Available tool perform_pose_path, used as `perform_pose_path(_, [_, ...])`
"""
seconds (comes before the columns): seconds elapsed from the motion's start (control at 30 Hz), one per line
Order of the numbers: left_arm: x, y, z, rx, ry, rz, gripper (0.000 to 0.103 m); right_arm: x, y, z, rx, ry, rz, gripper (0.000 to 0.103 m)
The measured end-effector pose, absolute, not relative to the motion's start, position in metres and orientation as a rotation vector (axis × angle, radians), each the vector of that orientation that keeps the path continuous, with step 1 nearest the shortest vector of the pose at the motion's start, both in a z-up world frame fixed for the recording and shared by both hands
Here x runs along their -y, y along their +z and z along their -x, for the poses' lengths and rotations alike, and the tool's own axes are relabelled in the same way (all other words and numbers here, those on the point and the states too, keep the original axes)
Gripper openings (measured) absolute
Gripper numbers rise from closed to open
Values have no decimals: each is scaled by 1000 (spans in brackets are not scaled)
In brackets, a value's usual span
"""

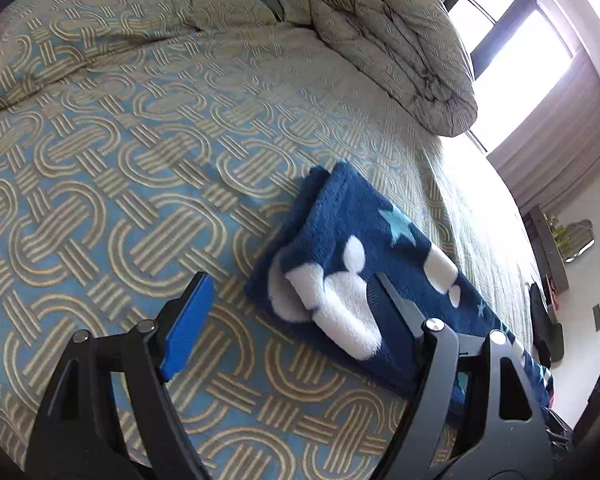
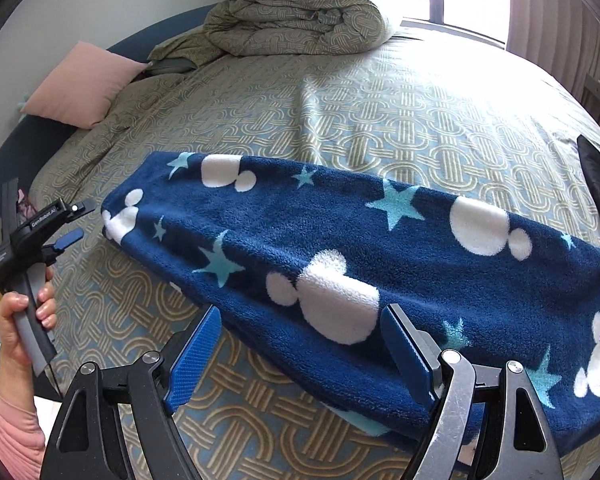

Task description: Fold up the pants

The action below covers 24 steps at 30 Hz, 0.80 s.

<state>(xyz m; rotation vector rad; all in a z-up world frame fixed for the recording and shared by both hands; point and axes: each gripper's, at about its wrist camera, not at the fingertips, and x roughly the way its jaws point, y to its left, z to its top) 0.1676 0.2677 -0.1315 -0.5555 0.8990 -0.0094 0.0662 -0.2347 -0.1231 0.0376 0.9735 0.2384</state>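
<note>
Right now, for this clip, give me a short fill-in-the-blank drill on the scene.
1. The navy fleece pants lie on a patterned ____.
2. The light blue shapes printed on the pants are ____.
3. The right gripper has its jaws ____, pads off the fleece.
4. The pillow near the head of the bed is ____.

Missing words: bedspread; stars; open; pink
</note>
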Motion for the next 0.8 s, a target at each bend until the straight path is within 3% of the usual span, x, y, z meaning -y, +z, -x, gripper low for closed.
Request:
perform_pose_path(0.23, [-249,-156,-177,-1023,-17,574,78,236,-127,-66,-986,235,-61,83])
perform_pose_path(0.8, [-243,-156,-192,-1010,-2,545,78,245,-138,-72,-1021,210,-89,83])
